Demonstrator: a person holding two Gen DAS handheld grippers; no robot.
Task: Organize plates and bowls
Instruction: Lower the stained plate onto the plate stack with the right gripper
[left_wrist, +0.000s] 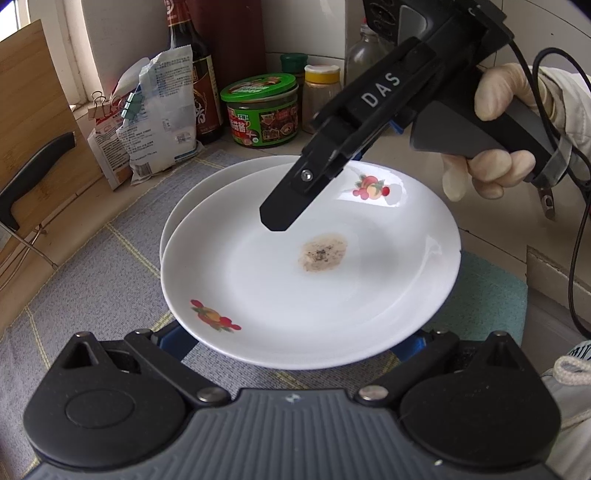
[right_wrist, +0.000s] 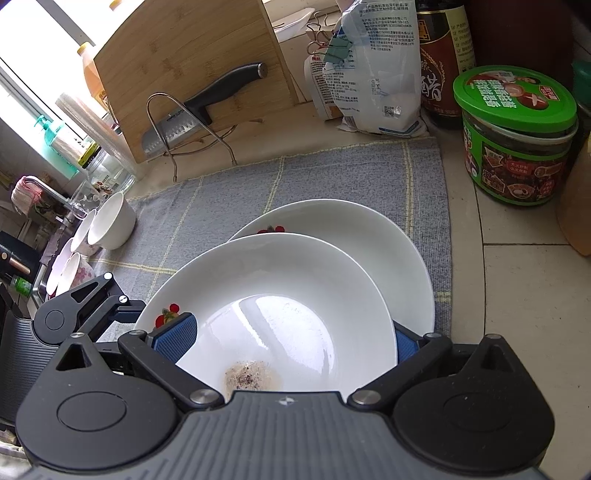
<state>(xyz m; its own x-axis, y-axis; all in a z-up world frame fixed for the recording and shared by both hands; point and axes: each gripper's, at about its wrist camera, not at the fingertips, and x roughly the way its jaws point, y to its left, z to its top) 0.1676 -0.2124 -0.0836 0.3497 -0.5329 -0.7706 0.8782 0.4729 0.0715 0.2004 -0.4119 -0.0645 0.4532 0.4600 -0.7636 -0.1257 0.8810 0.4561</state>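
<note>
The top plate (left_wrist: 310, 266), soiled with a brown stain (left_wrist: 323, 253), sits offset on a second plate (right_wrist: 351, 236) on the desk mat (right_wrist: 295, 177). Both tongs, left (left_wrist: 291, 343) and right (right_wrist: 291, 339), stand apart around it. Judgement: nudge it square over the lower plate. Empty bowls (right_wrist: 110, 221) wait left of the plates.

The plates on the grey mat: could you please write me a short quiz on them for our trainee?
1. True or false: the upper plate is spotless.
2. The jar standing beyond the plates has a lid that is: A red, B green, C blue.
3. Fill in: the stack on the grey mat holds ___ plates.
Key: 1 false, it bears a brownish stain; 2 B; 3 two.
</note>
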